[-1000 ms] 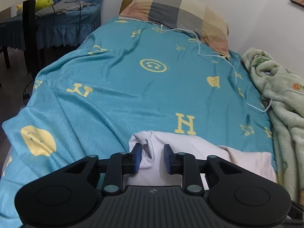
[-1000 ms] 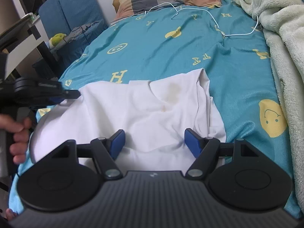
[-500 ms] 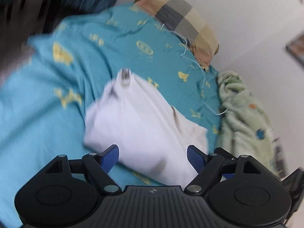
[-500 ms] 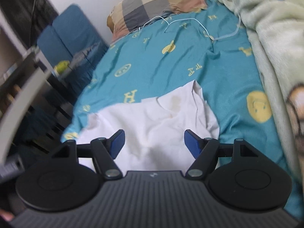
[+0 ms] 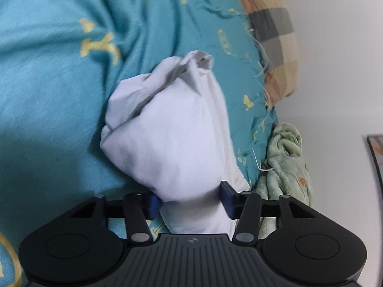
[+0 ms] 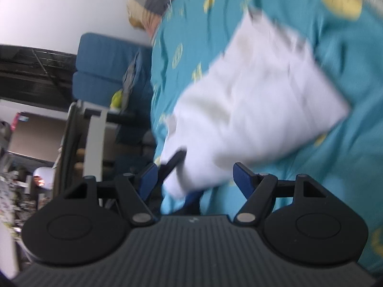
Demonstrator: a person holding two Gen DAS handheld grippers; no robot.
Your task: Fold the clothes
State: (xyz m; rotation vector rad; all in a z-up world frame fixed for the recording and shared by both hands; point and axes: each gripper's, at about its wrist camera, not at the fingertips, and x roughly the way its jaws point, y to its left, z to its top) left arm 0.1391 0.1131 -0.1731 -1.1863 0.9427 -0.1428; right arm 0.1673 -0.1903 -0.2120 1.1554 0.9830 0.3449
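Your way across the bed [image 5: 47,95] is open on the chair [image 6: 100,59] side; ahead lies the pillow [image 5: 275,28], with the blanket [image 5: 284,167] heaped along the wall edge.

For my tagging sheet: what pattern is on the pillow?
Checked pillow: grey, beige and pinkish squares. Clearest in the left wrist view.

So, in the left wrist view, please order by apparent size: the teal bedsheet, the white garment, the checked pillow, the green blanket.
1. teal bedsheet
2. white garment
3. checked pillow and green blanket: these look alike, so no ranking between them.
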